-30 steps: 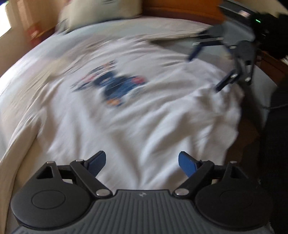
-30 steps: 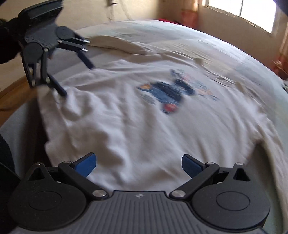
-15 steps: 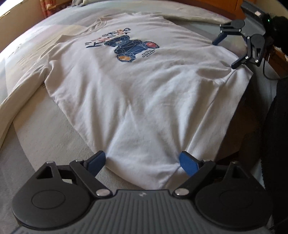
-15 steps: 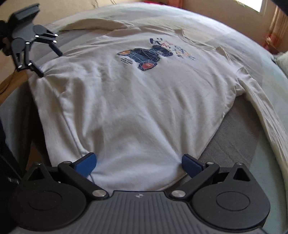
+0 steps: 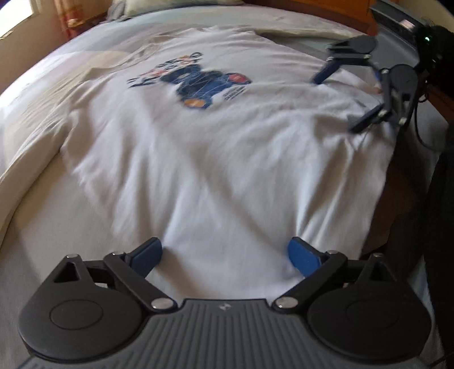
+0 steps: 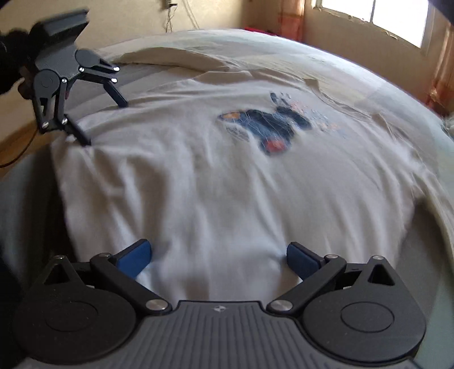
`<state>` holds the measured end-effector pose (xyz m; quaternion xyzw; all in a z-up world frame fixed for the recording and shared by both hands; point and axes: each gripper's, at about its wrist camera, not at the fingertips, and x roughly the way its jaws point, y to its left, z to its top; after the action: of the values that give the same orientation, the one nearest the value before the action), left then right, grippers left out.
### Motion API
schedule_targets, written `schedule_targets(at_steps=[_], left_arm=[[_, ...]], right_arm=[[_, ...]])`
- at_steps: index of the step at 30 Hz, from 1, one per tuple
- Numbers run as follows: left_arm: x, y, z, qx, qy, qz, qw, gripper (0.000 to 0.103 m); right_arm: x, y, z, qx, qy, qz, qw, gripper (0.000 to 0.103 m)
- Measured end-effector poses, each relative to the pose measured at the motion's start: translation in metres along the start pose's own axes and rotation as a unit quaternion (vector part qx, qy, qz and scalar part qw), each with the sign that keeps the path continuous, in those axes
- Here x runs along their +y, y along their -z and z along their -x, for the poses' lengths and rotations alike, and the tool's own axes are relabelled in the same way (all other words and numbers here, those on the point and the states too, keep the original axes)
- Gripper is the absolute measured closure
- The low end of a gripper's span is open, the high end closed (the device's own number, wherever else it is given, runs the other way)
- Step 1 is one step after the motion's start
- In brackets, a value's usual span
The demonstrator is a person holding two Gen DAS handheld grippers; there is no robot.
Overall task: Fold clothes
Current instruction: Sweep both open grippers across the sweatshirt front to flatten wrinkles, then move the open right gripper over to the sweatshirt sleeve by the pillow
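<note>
A white long-sleeved shirt (image 5: 215, 159) with a blue bear print (image 5: 198, 85) lies face up on the bed, its cloth creased near the hem. My left gripper (image 5: 225, 255) is low over the hem's left part. Its jaws are opening, with cloth lying between the blue pads (image 5: 147, 255) but not pinched. In the right wrist view the shirt (image 6: 227, 184) fills the middle. My right gripper (image 6: 218, 258) stands open over the hem's other end. Each gripper shows in the other's view, the right gripper (image 5: 337, 103) and the left gripper (image 6: 102, 122), both with tips down on the cloth.
The grey bed sheet (image 5: 25, 269) surrounds the shirt, and a cream sleeve (image 6: 442, 221) trails off its side. A pillow (image 5: 181, 4) and wooden bed frame (image 5: 312, 8) lie beyond. A window (image 6: 397, 20) is at the far wall. A dark-clothed person (image 5: 442, 227) stands at the bed's edge.
Both grippers have sunk onto the hem area, and the right one has come inward onto the cloth. The shirt, flat half a second ago, now shows creases. The left jaws look a little wider.
</note>
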<state>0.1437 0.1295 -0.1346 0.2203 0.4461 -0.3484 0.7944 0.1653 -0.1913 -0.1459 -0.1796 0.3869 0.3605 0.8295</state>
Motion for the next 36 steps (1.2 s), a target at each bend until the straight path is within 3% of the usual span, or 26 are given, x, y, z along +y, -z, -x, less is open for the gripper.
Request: schedule_targets(at_steps=[4, 6, 8, 12, 14, 17, 22, 26, 29, 32, 35, 36], left_arm=[[0.011, -0.001, 0.005, 0.022, 0.000, 0.030, 0.9993, 0.006], [0.011, -0.012, 0.006, 0.022, -0.010, 0.024, 0.9994, 0.009], [0.009, -0.030, 0.007, -0.003, -0.016, 0.018, 0.9997, 0.009], [0.002, -0.062, -0.005, -0.038, -0.029, -0.002, 0.9988, 0.008], [-0.001, -0.069, -0.020, -0.029, -0.035, -0.010, 0.9989, 0.008], [0.001, -0.059, -0.032, -0.012, -0.034, 0.004, 0.9993, 0.007], [0.012, -0.026, -0.014, -0.016, -0.035, 0.055, 0.9977, 0.005], [0.009, -0.037, -0.007, -0.007, -0.040, 0.060, 0.9974, 0.007], [-0.004, -0.061, -0.003, -0.043, -0.017, 0.065, 0.9968, 0.007], [-0.026, -0.082, -0.010, -0.063, 0.005, 0.036, 0.9974, 0.007], [-0.050, -0.084, -0.031, -0.030, 0.002, -0.015, 0.9994, 0.007], [-0.053, -0.078, -0.035, -0.020, 0.006, -0.012, 0.9997, 0.006]], right_arm=[[-0.015, 0.006, 0.020, 0.026, 0.005, -0.035, 0.999, 0.000], [-0.016, -0.006, 0.020, 0.013, 0.016, -0.049, 0.999, 0.000], [-0.016, -0.021, 0.019, -0.013, 0.018, -0.064, 0.998, 0.000], [-0.001, -0.058, -0.012, -0.045, 0.034, -0.061, 0.997, 0.000], [0.008, -0.073, -0.032, -0.052, 0.045, -0.053, 0.996, 0.000], [0.016, -0.068, -0.053, -0.022, 0.050, -0.047, 0.997, 0.000], [0.017, -0.027, -0.019, -0.022, 0.035, -0.059, 0.997, 0.000], [0.024, -0.026, -0.006, 0.011, 0.038, -0.033, 0.999, 0.000], [0.021, -0.043, -0.005, -0.024, 0.042, -0.057, 0.997, 0.000], [0.023, -0.054, -0.019, -0.027, 0.036, -0.065, 0.997, 0.000], [0.026, -0.043, -0.025, -0.008, 0.028, -0.056, 0.998, 0.000], [0.027, -0.036, -0.022, -0.008, 0.029, -0.049, 0.998, 0.000]])
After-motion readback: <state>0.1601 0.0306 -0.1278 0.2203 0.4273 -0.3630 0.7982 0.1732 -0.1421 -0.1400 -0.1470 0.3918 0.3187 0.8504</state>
